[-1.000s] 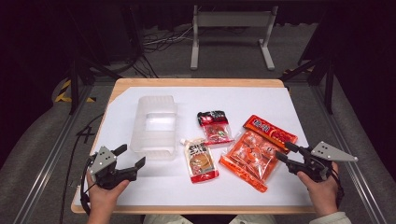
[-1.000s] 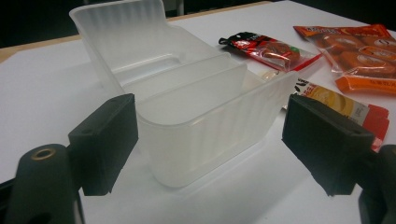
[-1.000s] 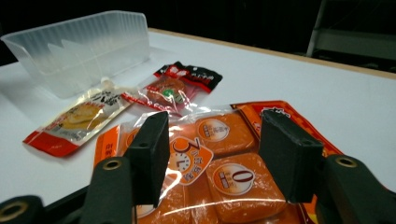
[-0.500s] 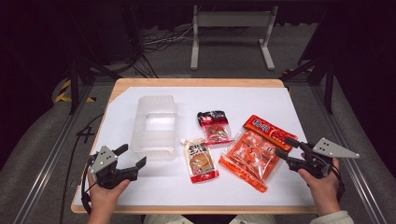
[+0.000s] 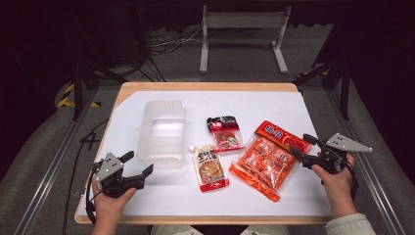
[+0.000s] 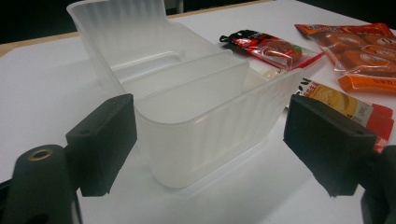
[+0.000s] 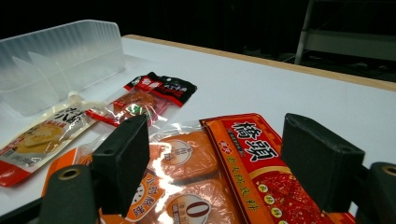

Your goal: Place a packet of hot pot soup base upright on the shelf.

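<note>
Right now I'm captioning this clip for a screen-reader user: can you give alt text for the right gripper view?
The right gripper, jaws open, points at a red snack packet overlapping a clear orange packet on the white table. Beyond lie a black-topped packet, a spouted pouch and a clear plastic box.

White table (image 5: 313, 105) with tub (image 5: 161, 129), snack packets (image 5: 266, 159)
</note>
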`<state>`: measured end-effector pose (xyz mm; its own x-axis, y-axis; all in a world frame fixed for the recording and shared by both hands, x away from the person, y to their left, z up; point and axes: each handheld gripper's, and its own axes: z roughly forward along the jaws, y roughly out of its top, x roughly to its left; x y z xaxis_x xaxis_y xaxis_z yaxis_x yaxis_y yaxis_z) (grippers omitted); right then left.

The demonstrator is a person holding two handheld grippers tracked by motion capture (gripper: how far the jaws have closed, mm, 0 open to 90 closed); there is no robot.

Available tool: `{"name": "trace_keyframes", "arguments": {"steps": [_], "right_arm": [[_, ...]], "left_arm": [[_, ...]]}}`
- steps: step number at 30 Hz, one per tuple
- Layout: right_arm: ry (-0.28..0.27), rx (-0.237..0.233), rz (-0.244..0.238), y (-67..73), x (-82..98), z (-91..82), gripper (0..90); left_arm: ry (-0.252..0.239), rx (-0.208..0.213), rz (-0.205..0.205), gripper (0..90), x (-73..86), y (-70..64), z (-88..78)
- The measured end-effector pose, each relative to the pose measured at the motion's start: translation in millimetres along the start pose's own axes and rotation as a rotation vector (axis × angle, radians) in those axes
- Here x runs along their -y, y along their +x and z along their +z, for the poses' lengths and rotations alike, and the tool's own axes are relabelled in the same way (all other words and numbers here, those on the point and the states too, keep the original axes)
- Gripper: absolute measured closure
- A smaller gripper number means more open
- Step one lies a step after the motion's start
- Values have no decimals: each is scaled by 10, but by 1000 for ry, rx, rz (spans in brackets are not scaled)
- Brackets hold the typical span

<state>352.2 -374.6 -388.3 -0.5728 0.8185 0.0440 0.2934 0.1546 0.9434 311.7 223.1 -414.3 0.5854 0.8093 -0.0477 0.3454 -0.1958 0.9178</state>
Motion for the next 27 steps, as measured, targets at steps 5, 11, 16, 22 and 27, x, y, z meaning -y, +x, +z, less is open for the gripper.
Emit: {"name": "trace_keyframes", "arguments": {"steps": [5, 11, 16, 22, 27], "right_arm": [[17, -6, 26, -67, -43, 30, 219], [38, -2, 56, -145, -92, 73, 219], [48, 25, 71, -245, -90, 135, 220], [85, 30, 123, -375, -35, 232, 220], [145, 103, 152, -452, 20, 305, 219]], "left_arm": [[2, 8, -5, 180, 4, 5, 3], [7, 5, -3, 181, 7, 3, 9], [7, 7, -3, 181, 7, 1, 5], [3, 16, -41, 181, 26, 47, -11], [4, 10, -30, 181, 25, 32, -18]]}}
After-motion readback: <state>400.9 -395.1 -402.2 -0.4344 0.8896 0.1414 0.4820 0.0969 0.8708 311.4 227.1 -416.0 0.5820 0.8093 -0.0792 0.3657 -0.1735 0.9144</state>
